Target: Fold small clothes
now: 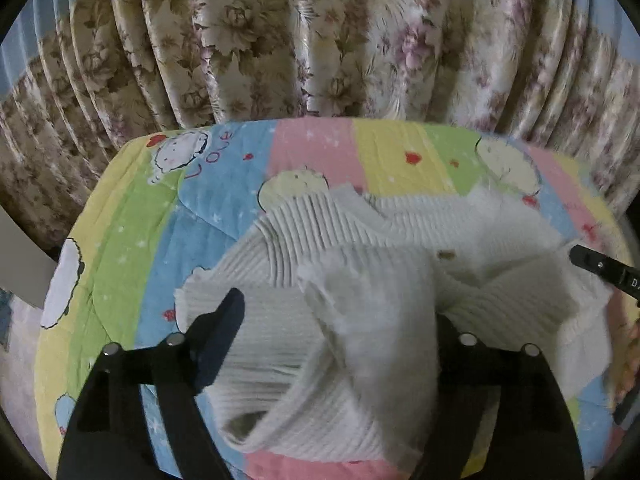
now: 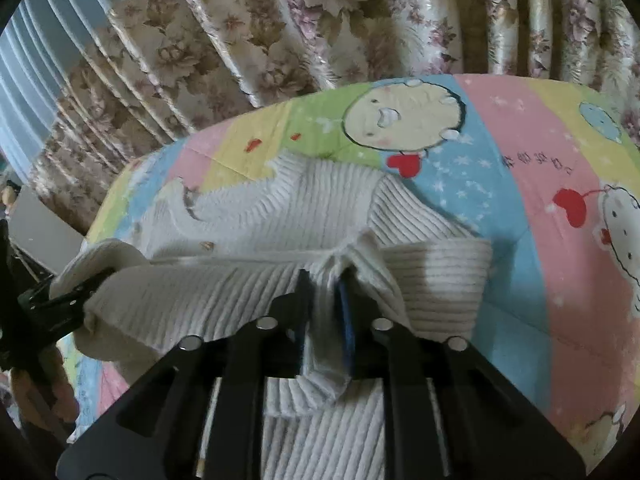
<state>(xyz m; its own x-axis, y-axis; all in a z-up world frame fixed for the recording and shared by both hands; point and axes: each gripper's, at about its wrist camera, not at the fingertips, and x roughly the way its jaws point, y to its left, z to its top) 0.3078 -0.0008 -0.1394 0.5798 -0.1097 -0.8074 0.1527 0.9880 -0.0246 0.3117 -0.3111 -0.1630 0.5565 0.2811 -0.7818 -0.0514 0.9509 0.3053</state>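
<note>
Quilt [image 1: 120, 216]: printed "LOVE". Left tool [image 1: 340, 320]: spread wide around bunched white sweater [image 1: 360, 264]. Right tool [image 2: 325, 304]: pinched on sweater fold.

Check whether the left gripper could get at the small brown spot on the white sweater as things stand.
Probably not straight away: the left gripper has a lifted fold of the white sweater between its fingers, bulging before the brown spot. The spot itself lies uncovered.

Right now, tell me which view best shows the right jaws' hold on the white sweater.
The right wrist view: the right gripper sits centered, jaws pinching a fold of the white sweater. The left wrist view shows only that gripper's black tip at the sweater's right edge, its hold hidden.
</note>
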